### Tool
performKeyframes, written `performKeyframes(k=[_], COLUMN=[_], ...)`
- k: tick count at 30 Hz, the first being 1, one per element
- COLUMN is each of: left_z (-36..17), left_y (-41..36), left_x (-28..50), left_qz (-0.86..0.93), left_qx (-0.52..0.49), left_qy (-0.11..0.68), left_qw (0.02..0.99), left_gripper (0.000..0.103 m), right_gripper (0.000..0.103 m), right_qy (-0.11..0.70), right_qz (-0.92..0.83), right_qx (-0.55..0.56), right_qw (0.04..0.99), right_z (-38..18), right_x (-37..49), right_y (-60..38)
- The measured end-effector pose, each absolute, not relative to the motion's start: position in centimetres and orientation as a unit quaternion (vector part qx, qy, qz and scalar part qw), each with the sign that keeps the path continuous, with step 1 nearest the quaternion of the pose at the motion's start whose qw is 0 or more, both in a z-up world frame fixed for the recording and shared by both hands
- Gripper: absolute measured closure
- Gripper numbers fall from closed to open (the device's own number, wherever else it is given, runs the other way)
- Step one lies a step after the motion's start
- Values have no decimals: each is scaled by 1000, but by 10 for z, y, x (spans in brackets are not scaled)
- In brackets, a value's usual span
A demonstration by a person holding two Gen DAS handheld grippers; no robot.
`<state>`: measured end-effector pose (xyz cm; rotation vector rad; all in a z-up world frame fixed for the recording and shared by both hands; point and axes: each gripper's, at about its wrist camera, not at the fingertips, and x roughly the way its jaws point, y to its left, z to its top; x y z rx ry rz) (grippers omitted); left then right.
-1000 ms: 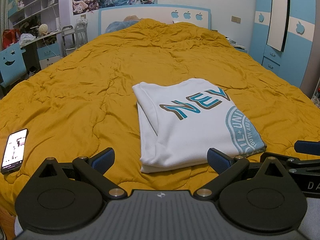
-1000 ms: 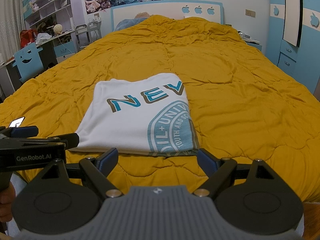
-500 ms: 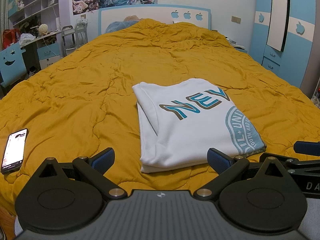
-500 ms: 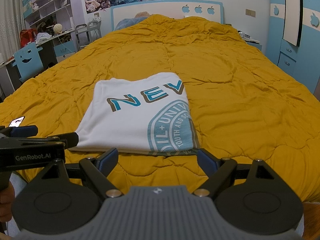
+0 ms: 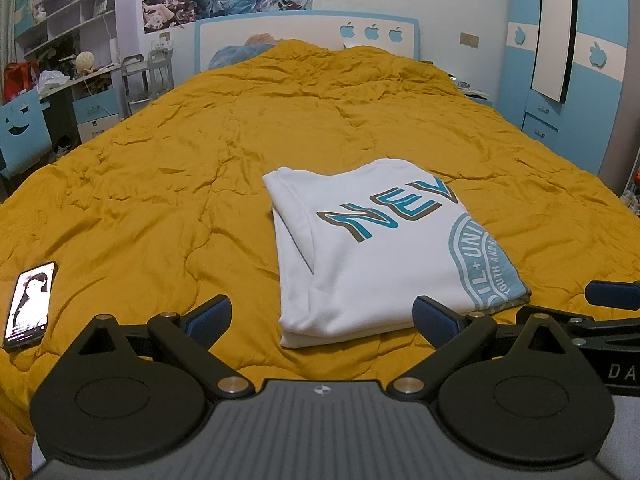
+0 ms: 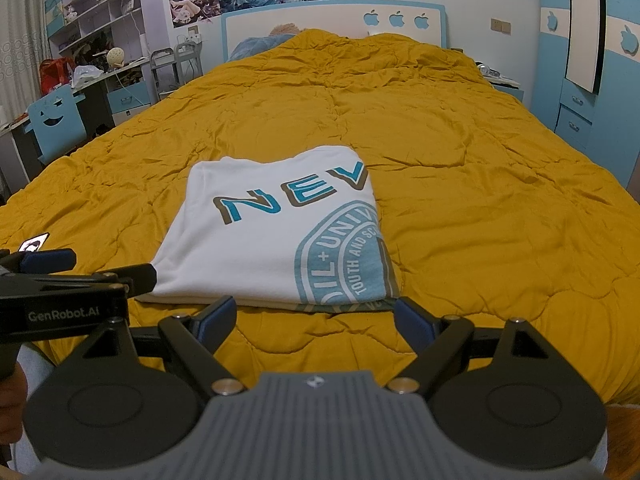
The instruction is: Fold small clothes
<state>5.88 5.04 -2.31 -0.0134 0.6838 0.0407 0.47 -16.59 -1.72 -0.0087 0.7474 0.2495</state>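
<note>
A white T-shirt [image 5: 372, 256] with teal "NEV" lettering and a round teal print lies folded into a rectangle on the mustard bedspread [image 5: 180, 200]. It also shows in the right wrist view [image 6: 272, 248]. My left gripper [image 5: 322, 316] is open and empty, held just short of the shirt's near edge. My right gripper [image 6: 316, 316] is open and empty, also just short of the near edge. The left gripper shows from the side at the left of the right wrist view [image 6: 80, 276].
A phone [image 5: 30, 304] with a lit screen lies on the bedspread at the near left. A desk and blue chair [image 5: 20, 132] stand left of the bed. A blue wardrobe [image 5: 576, 60] stands at the right. The headboard [image 5: 308, 36] is at the far end.
</note>
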Motion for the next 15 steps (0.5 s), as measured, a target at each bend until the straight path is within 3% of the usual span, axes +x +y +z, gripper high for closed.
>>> performKeyframes(k=[15], left_z=[-22], left_y=[52], left_x=[60], left_qz=[19], left_qx=[-6], left_qy=[336], left_qw=[942], left_gripper=[0], right_gripper=[21], right_qy=[365], right_qz=[122], right_qx=[-5], right_qw=[923], right_z=[-19], right_x=[6], right_y=[-166])
